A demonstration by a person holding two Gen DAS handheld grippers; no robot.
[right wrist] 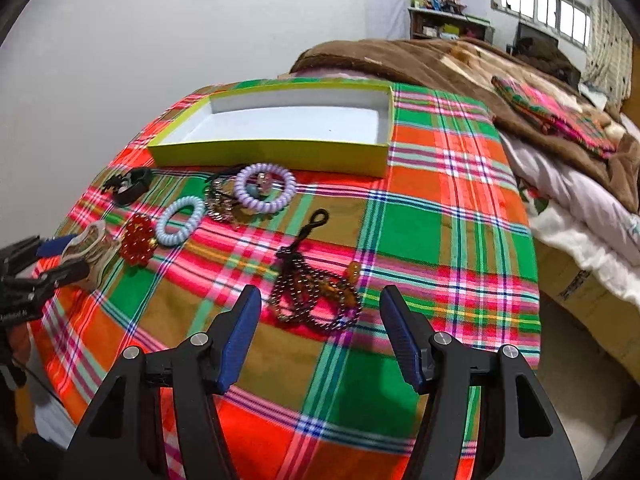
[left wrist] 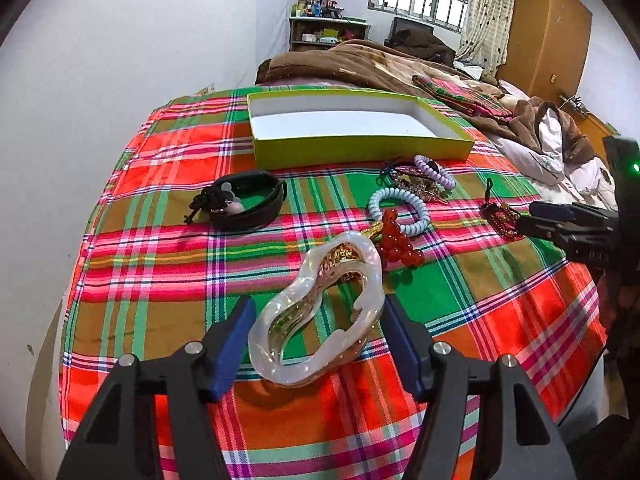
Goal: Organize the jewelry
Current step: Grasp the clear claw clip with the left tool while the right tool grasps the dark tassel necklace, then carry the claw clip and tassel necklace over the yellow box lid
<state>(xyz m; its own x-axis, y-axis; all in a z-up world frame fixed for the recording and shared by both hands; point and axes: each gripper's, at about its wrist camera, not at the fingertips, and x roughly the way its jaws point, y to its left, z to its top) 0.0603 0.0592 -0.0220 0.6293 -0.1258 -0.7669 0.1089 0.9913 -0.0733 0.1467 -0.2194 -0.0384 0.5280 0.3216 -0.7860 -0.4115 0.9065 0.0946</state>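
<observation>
**Two open grippers over jewelry on a plaid cloth**

Left gripper (left wrist: 316, 322) — jaws spread wide, w/ a wavy pearly-white bangle (left wrist: 320, 312) lying between the blue pads. The pads stand just beside the bangle's two sides; the near-right one may be touching, can't tell for sure. The bangle rests on the plaid cloth (left wrist: 160, 280), not lifted.

Right gripper (right wrist: 320, 314) — also wide open, nothing held. Between and just past its tips lies a dark beaded bracelet (right wrist: 316, 296) w/ amber beads and a black cord loop, flat on the cloth, apart from both pads.

Beyond the bangle, touching its far edge: a cluster of red beads (left wrist: 398, 240) w/ a gold bit. Just behind that, a pale blue coil hair tie (left wrist: 400, 210), then a lilac coil hair tie (left wrist: 434, 172) resting on a tangle of dark and gold chain pieces. Off to the left in the left wrist view, well apart from the rest, sits a black strap-like band (left wrist: 248, 204) w/ small grey beads.

At the far edge of the cloth stands a shallow yellow-green box (left wrist: 360, 148), white inside, lid off. Behind it: a brown blanket (left wrist: 360, 60) on a bed, a shelf of bottles by the wall, a window and a wooden wardrobe.
</observation>
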